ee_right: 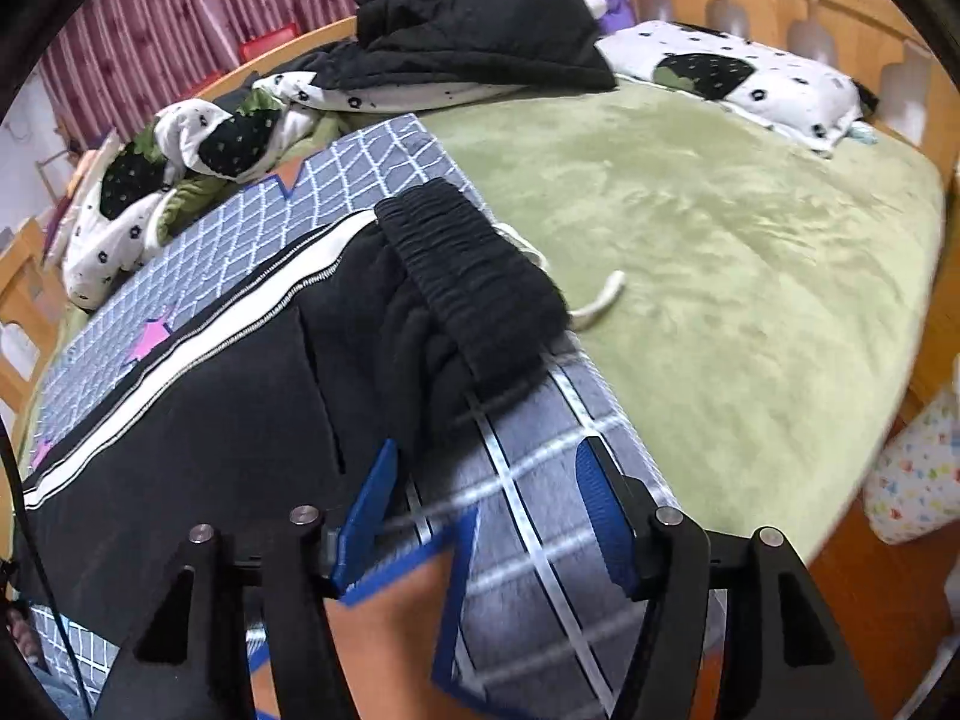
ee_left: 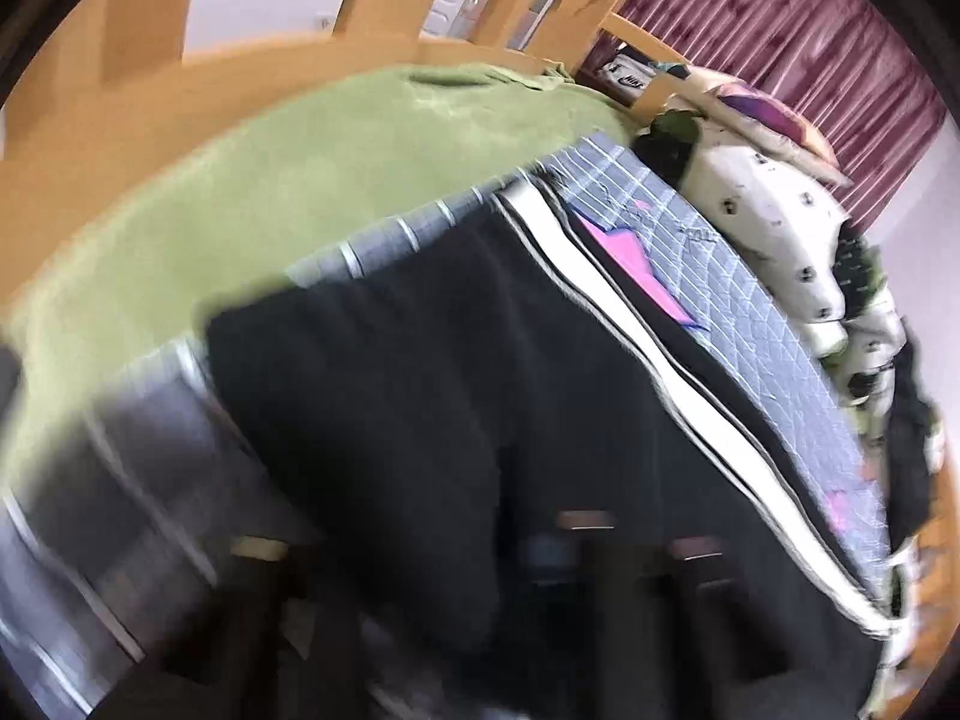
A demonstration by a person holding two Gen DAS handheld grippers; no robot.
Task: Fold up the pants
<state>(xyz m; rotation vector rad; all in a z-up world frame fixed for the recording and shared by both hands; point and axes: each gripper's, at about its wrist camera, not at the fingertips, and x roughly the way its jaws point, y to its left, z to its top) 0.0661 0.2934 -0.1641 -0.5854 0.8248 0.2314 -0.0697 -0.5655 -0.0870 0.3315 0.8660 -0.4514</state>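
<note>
Lengthwise along the grey checked mat (ee_right: 540,480), the black pants (ee_right: 198,420) lie left of the spread, empty right gripper (ee_right: 486,510); the left gripper (ee_left: 558,588) is pressed together low over them.

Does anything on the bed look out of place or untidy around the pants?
Yes. The black pants lie flat on the grey checked mat, but the waistband is bunched and its white drawstring trails onto the green blanket.
</note>
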